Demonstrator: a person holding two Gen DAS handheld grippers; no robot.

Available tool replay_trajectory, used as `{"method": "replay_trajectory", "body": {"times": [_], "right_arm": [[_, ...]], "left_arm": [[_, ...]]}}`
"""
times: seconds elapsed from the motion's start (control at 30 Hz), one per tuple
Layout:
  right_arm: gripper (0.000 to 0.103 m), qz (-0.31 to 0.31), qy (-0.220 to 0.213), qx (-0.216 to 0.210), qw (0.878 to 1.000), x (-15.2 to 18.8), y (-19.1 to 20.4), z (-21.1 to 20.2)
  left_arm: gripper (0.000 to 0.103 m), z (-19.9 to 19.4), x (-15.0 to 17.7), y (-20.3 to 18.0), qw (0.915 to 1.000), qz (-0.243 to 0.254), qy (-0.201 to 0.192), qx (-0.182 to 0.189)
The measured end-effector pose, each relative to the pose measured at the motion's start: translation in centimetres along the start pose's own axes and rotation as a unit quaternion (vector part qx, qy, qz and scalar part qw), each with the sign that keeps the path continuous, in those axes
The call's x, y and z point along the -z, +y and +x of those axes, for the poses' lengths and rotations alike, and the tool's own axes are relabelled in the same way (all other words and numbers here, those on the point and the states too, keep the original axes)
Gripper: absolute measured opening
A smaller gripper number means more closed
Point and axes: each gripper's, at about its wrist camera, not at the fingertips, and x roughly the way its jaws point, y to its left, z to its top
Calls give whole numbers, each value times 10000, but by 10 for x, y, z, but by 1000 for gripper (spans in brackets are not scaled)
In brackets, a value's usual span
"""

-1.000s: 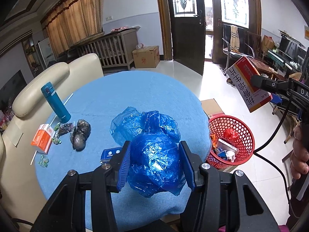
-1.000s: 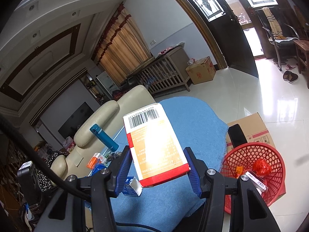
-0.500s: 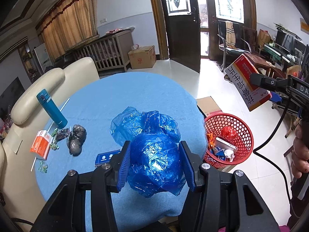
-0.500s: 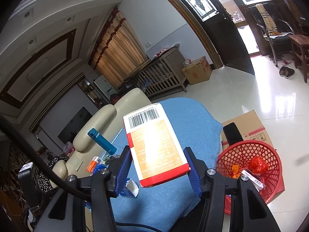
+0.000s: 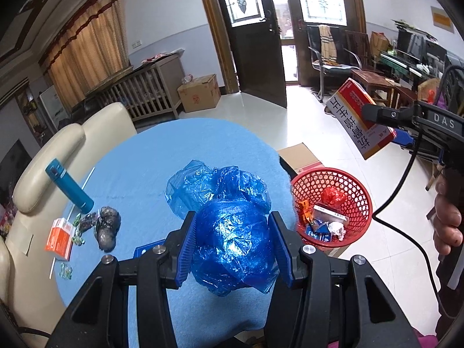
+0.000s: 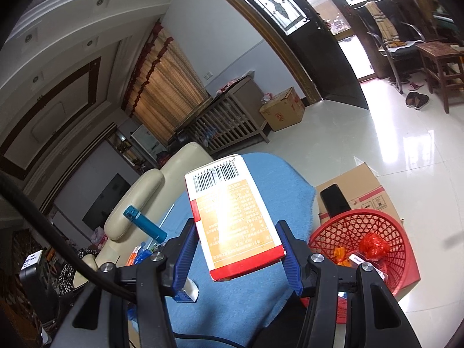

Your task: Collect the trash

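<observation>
My left gripper [image 5: 233,248] is shut on a crumpled blue plastic bag [image 5: 229,232] and holds it above the blue round table [image 5: 174,150]. My right gripper [image 6: 236,256] is shut on a white, orange and red carton [image 6: 232,220], held in the air above the table's right edge. The carton also shows in the left wrist view [image 5: 358,119], above and right of the red mesh basket [image 5: 359,185]. The basket [image 6: 385,226] stands beside the table and holds several pieces of trash.
On the table's left lie a teal bottle [image 5: 69,185], a dark crumpled lump [image 5: 107,229], an orange-white box [image 5: 59,237], a thin white stick [image 5: 82,184] and small wrappers. A cardboard box [image 6: 359,185] sits under the basket. A cream sofa [image 5: 72,136] borders the table's left.
Both grippers have risen a little and shifted slightly, each keeping its load. The basket sits a bit nearer in both views.
</observation>
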Motion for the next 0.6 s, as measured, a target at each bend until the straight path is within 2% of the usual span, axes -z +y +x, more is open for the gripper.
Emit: {"method": "replay_trajectory", "body": {"times": [0.27, 0.6], "right_arm": [[57, 181, -148, 74, 9997, -8, -16, -12], [57, 233, -119, 96, 9996, -6, -20, -13]], "left_arm": [[51, -4, -5, -15, 9996, 238, -78, 98], [51, -4, -9, -25, 9992, 366, -55, 145]]}}
